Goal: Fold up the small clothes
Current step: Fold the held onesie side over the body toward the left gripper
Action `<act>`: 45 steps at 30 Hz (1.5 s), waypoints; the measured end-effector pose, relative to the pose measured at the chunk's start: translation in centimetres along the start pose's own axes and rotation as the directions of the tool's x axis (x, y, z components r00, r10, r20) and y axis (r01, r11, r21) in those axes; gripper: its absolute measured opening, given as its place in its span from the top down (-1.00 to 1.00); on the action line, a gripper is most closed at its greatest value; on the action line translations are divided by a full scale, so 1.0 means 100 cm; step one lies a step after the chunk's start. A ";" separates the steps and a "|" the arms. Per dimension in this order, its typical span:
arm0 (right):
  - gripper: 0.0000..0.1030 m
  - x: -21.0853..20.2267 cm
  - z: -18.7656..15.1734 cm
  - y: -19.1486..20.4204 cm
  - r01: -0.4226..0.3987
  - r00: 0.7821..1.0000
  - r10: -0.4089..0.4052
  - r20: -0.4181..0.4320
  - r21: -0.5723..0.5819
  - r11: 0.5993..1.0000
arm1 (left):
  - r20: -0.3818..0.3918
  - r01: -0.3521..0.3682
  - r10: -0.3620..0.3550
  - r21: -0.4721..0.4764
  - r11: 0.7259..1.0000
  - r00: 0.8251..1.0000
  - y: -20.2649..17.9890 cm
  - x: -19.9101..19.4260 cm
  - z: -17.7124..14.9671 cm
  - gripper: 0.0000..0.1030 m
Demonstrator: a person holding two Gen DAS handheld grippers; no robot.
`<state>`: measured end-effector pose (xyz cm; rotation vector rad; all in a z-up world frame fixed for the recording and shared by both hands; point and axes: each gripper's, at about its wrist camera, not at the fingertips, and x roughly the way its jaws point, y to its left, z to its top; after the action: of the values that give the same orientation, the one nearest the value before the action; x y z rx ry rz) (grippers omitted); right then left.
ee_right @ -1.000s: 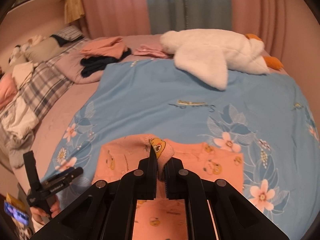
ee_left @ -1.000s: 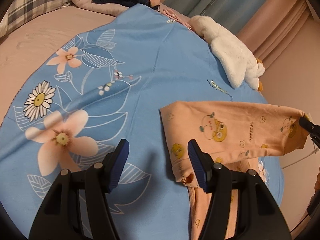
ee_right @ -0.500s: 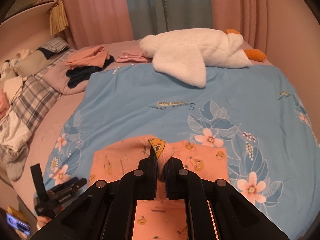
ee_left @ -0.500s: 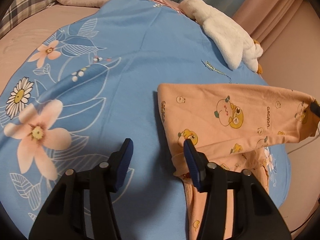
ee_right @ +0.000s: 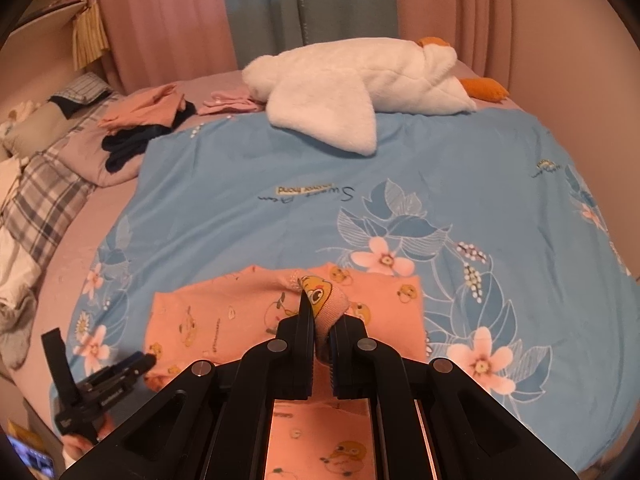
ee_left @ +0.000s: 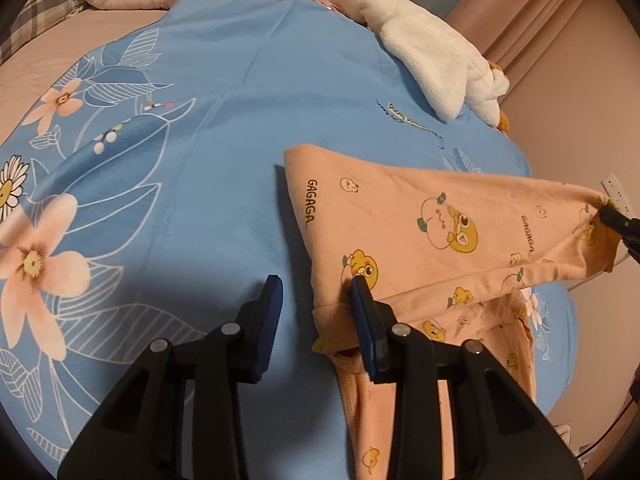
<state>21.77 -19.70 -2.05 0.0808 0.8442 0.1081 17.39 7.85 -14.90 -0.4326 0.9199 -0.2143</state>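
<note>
A peach garment (ee_left: 432,232) printed with yellow cartoon animals and "GAGAGA" lies partly folded on a blue floral blanket (ee_left: 224,128). My left gripper (ee_left: 316,296) hovers at the garment's near left edge and its jaws are closing. The right blue pad lies over the fabric, the left pad stands clear over the blanket, and the garment's corner is between them. My right gripper (ee_right: 320,320) is shut on a bunched fold of the garment (ee_right: 224,316), lifting it. In the left wrist view the right gripper (ee_left: 616,220) holds the raised far corner at the right edge.
A white plush goose (ee_right: 360,80) lies across the blanket's far side. A heap of dark and peach clothes (ee_right: 140,120) and plaid bedding (ee_right: 44,200) sit at the far left. Curtains (ee_right: 304,8) hang behind. The bed's edge (ee_left: 568,320) drops off to the right.
The left gripper's jaws have narrowed and it has slid in onto the garment's near edge. The right gripper has carried its held corner along, drawing the upper layer taut.
</note>
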 end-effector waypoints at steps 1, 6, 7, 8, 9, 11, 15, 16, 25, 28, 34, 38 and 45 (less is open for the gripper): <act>0.86 0.001 0.000 -0.001 0.001 1.000 -0.001 0.002 0.003 1.000 | 0.001 0.007 -0.007 0.001 1.000 1.000 -0.001 0.000 0.000 0.35; 0.87 0.008 -0.003 -0.010 0.025 1.000 -0.024 -0.014 0.017 1.000 | -0.011 0.007 -0.007 0.019 1.000 1.000 -0.007 0.006 -0.002 0.39; 0.87 0.011 -0.004 -0.012 0.033 0.999 -0.033 -0.018 0.018 0.999 | -0.014 0.008 -0.008 0.023 1.000 1.000 -0.007 0.007 -0.003 0.39; 0.87 0.013 -0.005 -0.013 0.037 0.999 -0.037 -0.021 0.020 0.999 | -0.015 0.009 -0.009 0.027 1.000 1.000 -0.009 0.007 -0.003 0.39; 0.87 0.014 -0.006 -0.014 0.040 0.999 -0.039 -0.024 0.022 0.999 | -0.017 0.011 -0.011 0.030 0.999 1.000 -0.010 0.008 -0.004 0.39; 0.87 0.018 -0.007 -0.018 0.046 0.998 -0.045 -0.034 0.030 0.998 | -0.019 0.019 -0.019 0.034 0.999 1.000 -0.012 0.008 -0.004 0.39; 0.86 0.024 -0.009 -0.025 0.070 0.997 -0.068 -0.045 0.039 0.997 | -0.026 0.021 -0.020 0.047 0.999 0.999 -0.016 0.012 -0.006 0.39; 0.86 0.026 -0.010 -0.027 0.070 0.996 -0.068 -0.051 0.043 0.997 | -0.029 0.017 -0.016 0.049 0.999 0.999 -0.016 0.013 -0.007 0.39; 0.87 0.044 -0.015 -0.037 0.095 0.992 -0.089 -0.090 0.059 0.994 | -0.054 -0.009 0.012 0.052 0.999 0.998 -0.017 0.023 -0.009 0.34; 0.87 0.047 -0.018 -0.040 0.102 0.991 -0.095 -0.098 0.063 0.993 | -0.057 -0.013 0.016 0.054 0.998 0.998 -0.018 0.025 -0.009 0.34; 0.87 0.054 -0.021 -0.047 0.104 0.989 -0.094 -0.115 0.078 0.992 | -0.059 -0.011 0.014 0.052 0.999 0.998 -0.019 0.026 -0.008 0.33; 0.86 0.059 -0.023 -0.051 0.111 0.987 -0.100 -0.128 0.082 0.990 | -0.062 -0.009 0.012 0.051 0.999 0.998 -0.018 0.026 -0.009 0.33; 0.86 0.071 -0.028 -0.057 0.118 0.982 -0.103 -0.158 0.088 0.989 | -0.064 -0.009 0.012 0.054 0.999 0.998 -0.018 0.026 -0.009 0.33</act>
<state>24.66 -24.41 -9.81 0.1180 1.0057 -0.0317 18.21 5.01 -16.47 -0.3731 0.9768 -0.2437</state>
